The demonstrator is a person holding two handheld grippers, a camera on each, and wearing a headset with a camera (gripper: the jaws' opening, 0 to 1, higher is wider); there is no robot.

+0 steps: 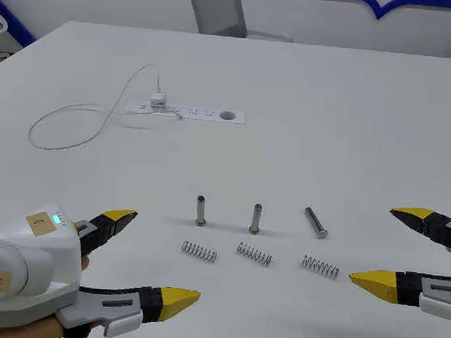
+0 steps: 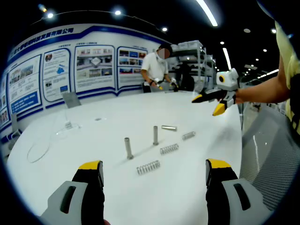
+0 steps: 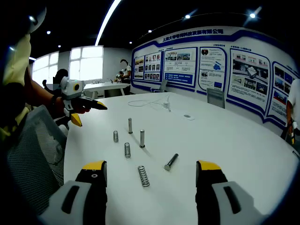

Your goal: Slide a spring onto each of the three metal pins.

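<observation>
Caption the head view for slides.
Both open, left gripper and right gripper flank two upright pins, one lying pin and three loose springs on a table.

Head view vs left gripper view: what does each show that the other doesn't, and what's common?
Head view adds the body of the left gripper behind its jaws, with paper tags and a green light. Left gripper view adds wall display boards, ceiling lights and a person in a white shirt beyond the table. Shared: three pins, two upright and one lying, three springs beside them, the white cable, and the right gripper; both grippers open.
</observation>
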